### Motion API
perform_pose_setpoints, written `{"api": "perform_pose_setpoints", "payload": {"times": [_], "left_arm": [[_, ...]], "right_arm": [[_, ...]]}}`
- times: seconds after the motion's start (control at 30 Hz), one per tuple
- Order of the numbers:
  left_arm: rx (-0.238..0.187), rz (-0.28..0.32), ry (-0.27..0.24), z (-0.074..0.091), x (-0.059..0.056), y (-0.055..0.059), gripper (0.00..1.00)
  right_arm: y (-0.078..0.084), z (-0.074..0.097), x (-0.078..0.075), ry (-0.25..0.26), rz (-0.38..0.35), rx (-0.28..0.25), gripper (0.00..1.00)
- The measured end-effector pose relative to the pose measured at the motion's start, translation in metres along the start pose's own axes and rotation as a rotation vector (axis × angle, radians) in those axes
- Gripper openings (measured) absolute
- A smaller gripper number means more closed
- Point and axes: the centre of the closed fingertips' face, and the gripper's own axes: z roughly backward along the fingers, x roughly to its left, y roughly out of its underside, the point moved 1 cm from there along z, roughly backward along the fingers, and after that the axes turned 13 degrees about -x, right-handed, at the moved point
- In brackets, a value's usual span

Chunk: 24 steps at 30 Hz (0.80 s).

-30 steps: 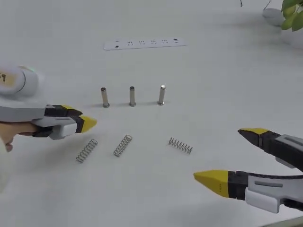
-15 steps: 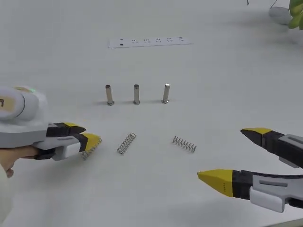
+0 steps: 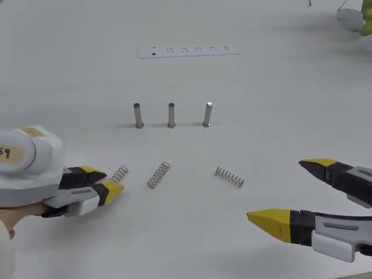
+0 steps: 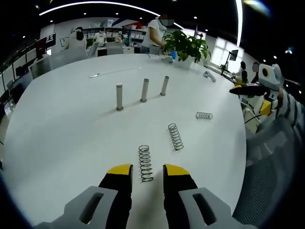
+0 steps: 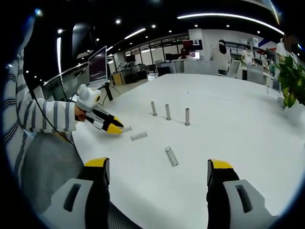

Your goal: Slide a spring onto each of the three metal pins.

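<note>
The left gripper view shows my left gripper (image 4: pixel 147 169) slightly parted, with the near end of a spring (image 4: pixel 145 162) lying loose between its tips. In the head view, the gripper hides that end. My right gripper (image 3: pixel 285 190) gapes wide and empty, at 4 o'clock from the three pins (image 3: pixel 171 115).

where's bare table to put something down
Bare: between the power strip and the pins, and right of the pins beyond the right gripper. Crowded: the springs in front of the pins, near the left gripper.
</note>
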Motion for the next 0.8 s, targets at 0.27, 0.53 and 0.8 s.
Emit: {"api": "perform_pose_setpoints", "payload": {"times": [0.27, 0.53, 0.8], "left_arm": [[0.009, -0.028, -0.012, 0.0027, -0.0007, 0.0036, 0.16], [0.007, -0.041, -0.023, 0.0044, -0.003, 0.0084, 0.11], [0.004, -0.081, -0.024, 0.003, -0.0006, 0.0092, 0.04]], "right_arm": [[0.0001, 0.0004, 0.0004, 0.001, 0.002, -0.001, 0.82], [0.0003, 0.0016, 0.002, -0.007, 0.002, -0.002, 0.79], [-0.0006, 0.001, -0.0011, -0.004, 0.017, 0.002, 0.77]]}}
